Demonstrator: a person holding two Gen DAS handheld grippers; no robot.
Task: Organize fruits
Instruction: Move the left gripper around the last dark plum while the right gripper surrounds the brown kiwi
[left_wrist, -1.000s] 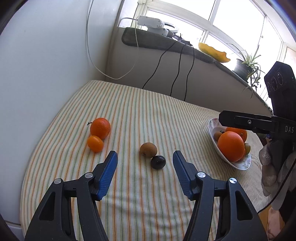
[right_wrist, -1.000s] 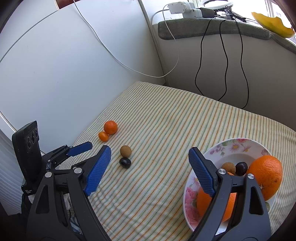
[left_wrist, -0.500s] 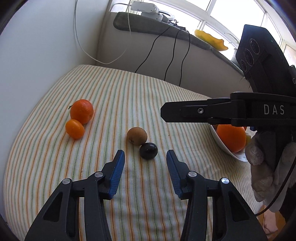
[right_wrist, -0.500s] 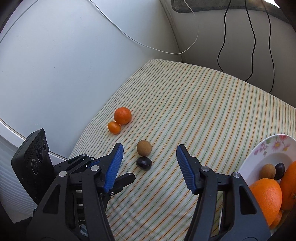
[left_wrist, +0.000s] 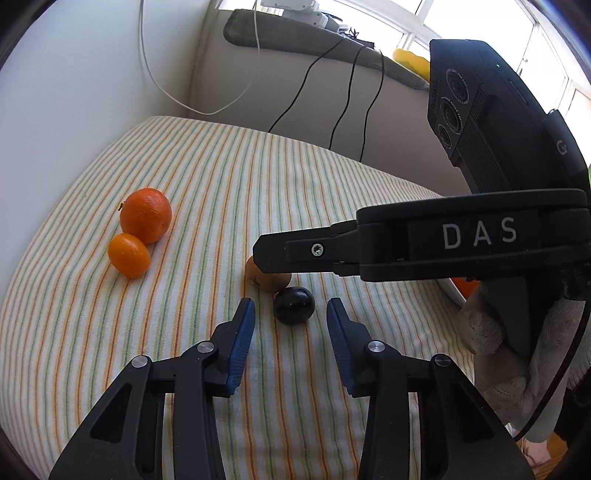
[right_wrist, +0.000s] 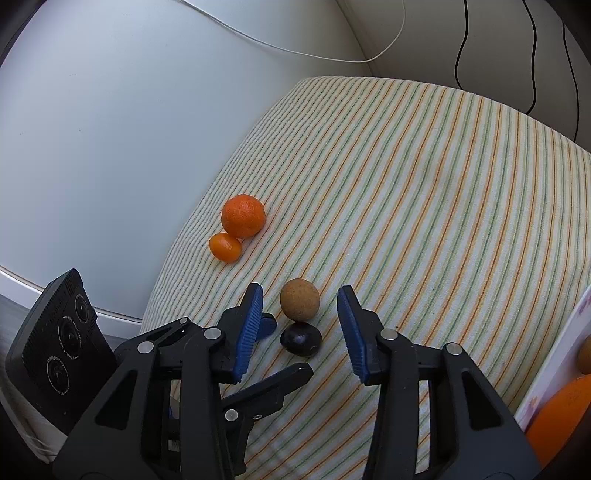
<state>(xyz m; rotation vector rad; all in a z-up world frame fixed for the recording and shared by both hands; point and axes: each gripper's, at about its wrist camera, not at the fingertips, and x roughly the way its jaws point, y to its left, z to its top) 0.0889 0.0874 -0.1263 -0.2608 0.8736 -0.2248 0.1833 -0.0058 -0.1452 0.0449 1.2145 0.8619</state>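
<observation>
Dark plum (left_wrist: 293, 305), small, round, glossy near-black skin, sits on the striped cloth (left_wrist: 207, 177), touching or just short of a brown kiwi-like fruit (left_wrist: 267, 281) behind it. In the right wrist view the same pair: plum (right_wrist: 300, 339) nearer the camera, brown fruit (right_wrist: 299, 298) matte and speckled just beyond.

Left gripper (left_wrist: 290, 320): jaws have just been closing, now partly apart, blue pads either side of the plum with a clear gap on both sides. Not touching it, holding nothing.

Right gripper (right_wrist: 300, 319): jaws have also just been closing, now partly apart, straddling the brown fruit and the plum. Pads clear of both fruits, nothing held. Seen from the left wrist view, one of its fingers crosses in front of the brown fruit and hides its top.

Both grippers aimed at the same fruit pair; one left finger tip (right_wrist: 266, 325) shows just beside the right gripper's left pad in the right wrist view.

Further left: orange mandarin (left_wrist: 146, 215), pebbled skin, with a smaller smooth orange fruit (left_wrist: 129, 255) touching it, well apart from the plum.

Right edge: floral plate (right_wrist: 550, 373) rim, with a large orange (right_wrist: 561, 417) and another brown fruit in it, mostly cut off.

Gloved hand (left_wrist: 517, 354) holds the right gripper.
</observation>
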